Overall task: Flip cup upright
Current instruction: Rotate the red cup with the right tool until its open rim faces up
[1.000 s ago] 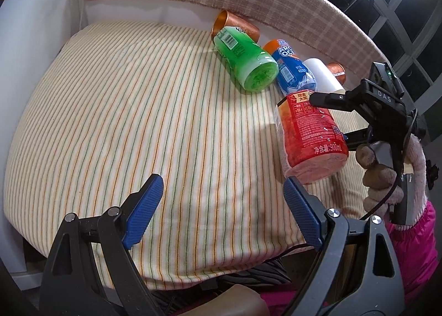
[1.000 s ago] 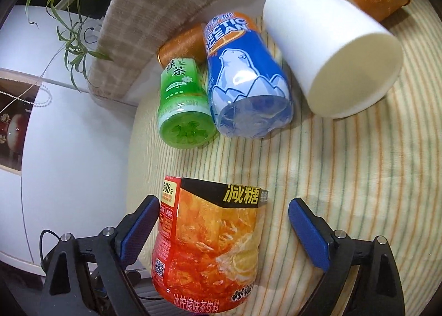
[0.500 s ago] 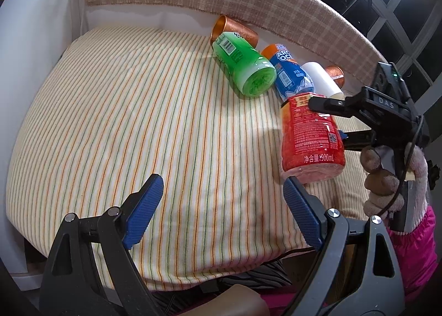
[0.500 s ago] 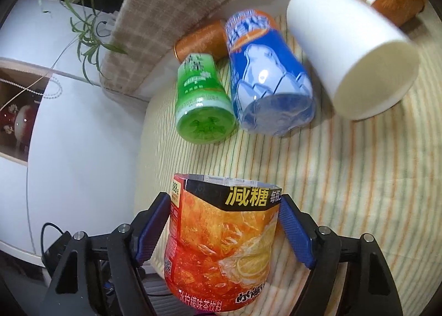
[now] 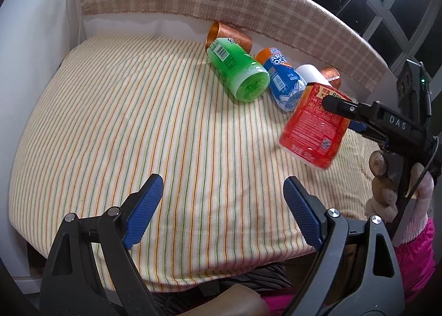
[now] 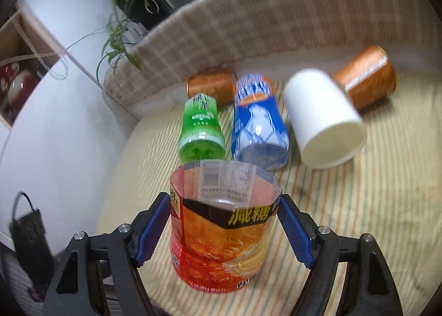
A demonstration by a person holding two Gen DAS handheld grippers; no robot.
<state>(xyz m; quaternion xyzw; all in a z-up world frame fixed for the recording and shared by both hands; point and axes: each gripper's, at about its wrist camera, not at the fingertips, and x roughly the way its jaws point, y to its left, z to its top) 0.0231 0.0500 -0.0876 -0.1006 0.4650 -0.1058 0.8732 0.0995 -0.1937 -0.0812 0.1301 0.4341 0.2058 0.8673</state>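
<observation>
My right gripper [image 6: 223,222] is shut on the red-orange cut-bottle cup [image 6: 221,236]; its blue pads press both sides. The cup's open rim faces up and away from the camera. In the left wrist view the same cup [image 5: 313,129] hangs tilted above the striped cloth [image 5: 138,128] at the right, held by the right gripper [image 5: 339,107]. My left gripper [image 5: 223,211] is open and empty, low over the cloth's near edge.
A green cup [image 5: 237,73], a blue cup [image 5: 281,82], a white paper cup [image 6: 323,120] and two copper cups [image 6: 364,81] [image 6: 211,86] lie on their sides at the back. A plaid backrest [image 5: 221,4] runs behind them.
My right gripper closed on the red-orange cup, lifted it off the cloth and turned it so its open rim points upward. The left gripper stayed where it was.
</observation>
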